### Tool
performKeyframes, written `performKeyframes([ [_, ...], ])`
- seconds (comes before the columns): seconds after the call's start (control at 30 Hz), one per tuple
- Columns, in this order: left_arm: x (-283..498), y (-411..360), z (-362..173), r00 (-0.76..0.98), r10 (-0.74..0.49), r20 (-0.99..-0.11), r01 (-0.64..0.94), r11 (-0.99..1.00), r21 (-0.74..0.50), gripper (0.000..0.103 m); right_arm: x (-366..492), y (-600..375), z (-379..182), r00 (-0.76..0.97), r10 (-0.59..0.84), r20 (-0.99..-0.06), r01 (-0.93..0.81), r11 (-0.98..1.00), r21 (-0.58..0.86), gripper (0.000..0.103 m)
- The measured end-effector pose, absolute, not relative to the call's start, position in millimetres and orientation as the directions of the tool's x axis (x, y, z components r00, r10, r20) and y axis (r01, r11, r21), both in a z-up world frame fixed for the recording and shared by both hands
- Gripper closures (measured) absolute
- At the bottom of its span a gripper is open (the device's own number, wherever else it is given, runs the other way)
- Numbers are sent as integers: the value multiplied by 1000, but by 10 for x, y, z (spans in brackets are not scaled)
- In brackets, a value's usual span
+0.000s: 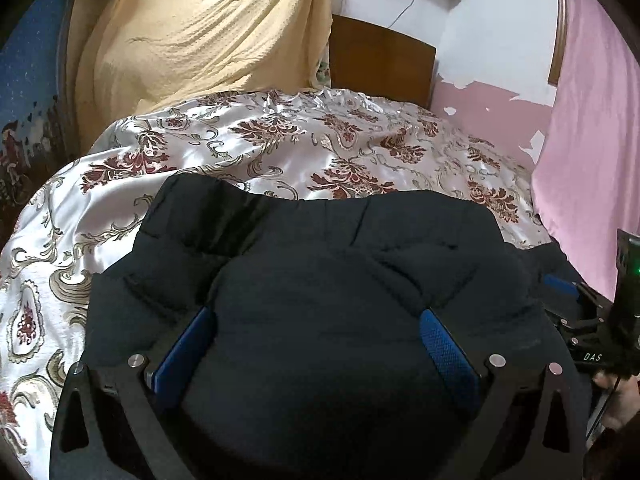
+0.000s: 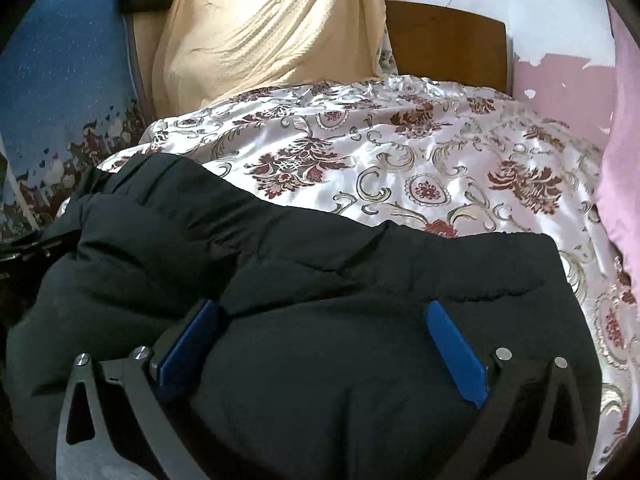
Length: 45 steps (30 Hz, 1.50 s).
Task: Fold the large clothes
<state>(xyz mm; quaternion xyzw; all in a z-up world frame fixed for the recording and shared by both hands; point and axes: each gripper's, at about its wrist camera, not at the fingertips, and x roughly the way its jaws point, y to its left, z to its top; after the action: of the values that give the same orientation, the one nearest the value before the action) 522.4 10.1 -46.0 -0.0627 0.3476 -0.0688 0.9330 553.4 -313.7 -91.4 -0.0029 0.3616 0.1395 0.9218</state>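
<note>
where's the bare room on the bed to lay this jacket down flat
Bare floral bedspread lies beyond the black jacket, up to the yellow cloth and wooden headboard, and rightward to the pink fabric. The near side is crowded by jacket.

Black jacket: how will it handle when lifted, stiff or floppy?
Likely floppy: the jacket sags in soft folds. Probably bulky and springy, since padding bulges between the right gripper fingers. May slide easily on the shiny bedspread.

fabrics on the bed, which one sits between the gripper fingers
The black padded jacket fills both hand-held grippers' jaws; the shiny floral bedspread lies beneath, the yellow blanket hangs behind.
</note>
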Motion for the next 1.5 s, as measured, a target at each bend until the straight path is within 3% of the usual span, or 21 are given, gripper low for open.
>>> performKeyframes([
  [1.07, 5212, 115, -545, 774, -170, -610, 79, 982, -173, 0, 5532, -3174, -1003, 703, 273, -657, -250, 959, 132, 1],
  [1.5, 5062, 140, -367, 735, -90, -672, 15, 993, -117, 0, 5302, -3245, -795, 721, 248, -647, -252, 964, 88, 1],
])
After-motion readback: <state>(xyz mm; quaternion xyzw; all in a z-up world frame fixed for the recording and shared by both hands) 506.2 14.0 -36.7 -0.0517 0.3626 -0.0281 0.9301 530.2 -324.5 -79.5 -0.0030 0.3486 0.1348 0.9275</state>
